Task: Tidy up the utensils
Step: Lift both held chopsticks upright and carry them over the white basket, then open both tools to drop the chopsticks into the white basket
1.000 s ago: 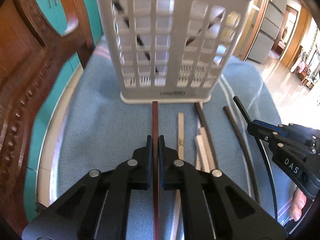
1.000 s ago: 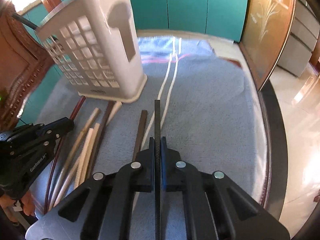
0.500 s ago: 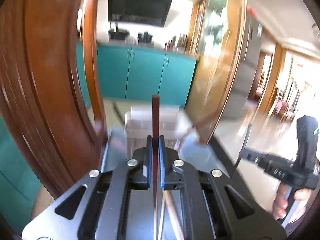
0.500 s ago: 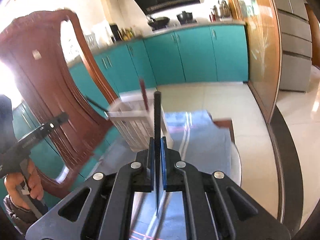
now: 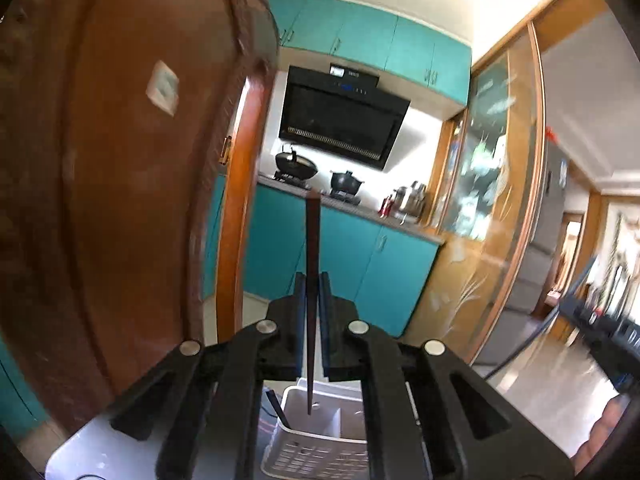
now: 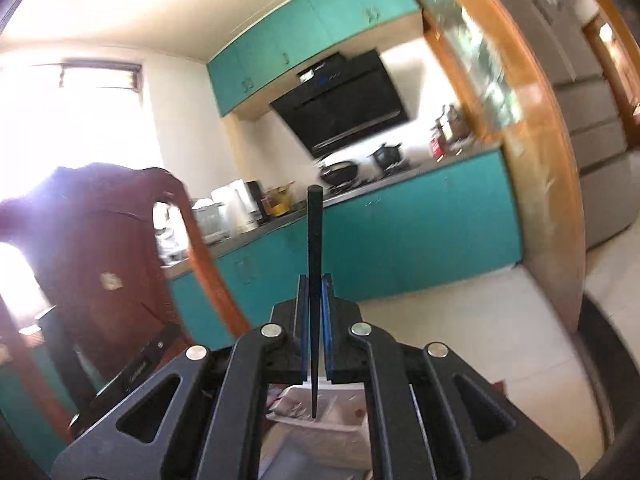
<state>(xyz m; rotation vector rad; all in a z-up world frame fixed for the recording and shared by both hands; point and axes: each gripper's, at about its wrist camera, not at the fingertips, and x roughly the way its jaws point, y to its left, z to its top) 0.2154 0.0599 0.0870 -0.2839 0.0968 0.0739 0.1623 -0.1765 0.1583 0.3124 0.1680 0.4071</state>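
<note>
My left gripper (image 5: 312, 280) is shut on a reddish-brown chopstick (image 5: 311, 240) that stands upright, its thin tip hanging over the white lattice utensil basket (image 5: 320, 436) below. A dark stick leans inside that basket. At the right edge of the left wrist view the right gripper (image 5: 600, 320) shows blurred, with a thin black stick in it. In the right wrist view my right gripper (image 6: 315, 280) is shut on a black chopstick (image 6: 314, 240), also upright, its tip above the white basket (image 6: 316, 408). Part of the left gripper (image 6: 140, 364) shows low on the left.
A carved dark-wood chair back (image 5: 120, 160) rises close on the left. Teal kitchen cabinets (image 5: 360, 260), a black range hood (image 5: 344, 120) and pots on the counter lie ahead. A wooden-framed glass door (image 5: 500, 200) stands to the right. A hand (image 5: 604, 432) shows at the lower right.
Both grippers have risen from the blue cloth and tilted up toward level, each keeping its chopstick. The basket has dropped from the top of the views to beneath the jaws.
</note>
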